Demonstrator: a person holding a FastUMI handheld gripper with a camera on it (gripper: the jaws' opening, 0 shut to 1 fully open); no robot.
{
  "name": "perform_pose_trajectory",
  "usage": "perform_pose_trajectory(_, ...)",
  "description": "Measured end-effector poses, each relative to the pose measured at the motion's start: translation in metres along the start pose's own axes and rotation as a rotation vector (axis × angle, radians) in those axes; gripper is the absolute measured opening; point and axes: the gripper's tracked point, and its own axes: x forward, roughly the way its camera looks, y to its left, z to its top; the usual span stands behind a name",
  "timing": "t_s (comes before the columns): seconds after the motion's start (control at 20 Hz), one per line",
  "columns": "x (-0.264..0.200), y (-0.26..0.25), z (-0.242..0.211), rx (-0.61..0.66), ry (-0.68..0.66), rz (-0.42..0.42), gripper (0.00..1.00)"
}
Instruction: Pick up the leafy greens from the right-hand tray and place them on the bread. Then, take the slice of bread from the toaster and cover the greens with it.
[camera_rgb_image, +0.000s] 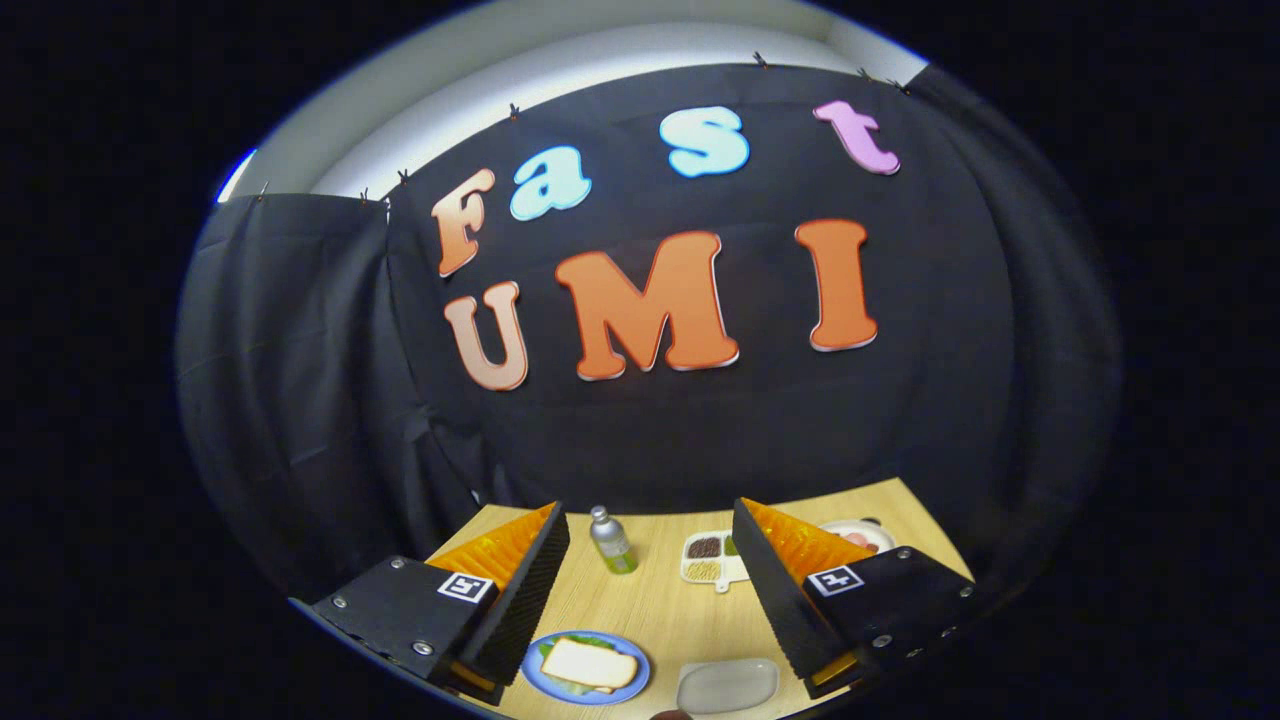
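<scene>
Hand-held gripper (650, 590) is held wide open, empty, above worktop (670, 610); bread (589, 664) is seen covering greens (560, 682) on blue plate (632, 688).

- Greens (556, 650): mostly covered by the bread slice (590, 664); only edges show at the blue plate's (632, 685) left side.
- Divided tray (708, 560): right part hidden behind one finger (775, 590); contents too small to identify.
- Far dish (858, 534): largely hidden behind the same finger.
- Bottle (611, 541): label too small to make out.
- Pale tray (727, 686): near edge cut off.
</scene>
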Motion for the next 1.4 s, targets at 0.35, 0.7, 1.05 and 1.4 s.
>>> perform_pose_trajectory(0.35,-0.035,-0.025,0.076,-0.091,-0.233,-0.059,0.98)
perform_pose_trajectory(0.7,-0.057,-0.047,0.104,-0.145,-0.293,-0.102,0.98)
perform_pose_trajectory(1.05,-0.070,-0.058,0.119,-0.098,-0.337,-0.121,0.98)
perform_pose_trajectory(1.4,-0.067,-0.045,0.109,-0.131,-0.333,-0.111,0.98)
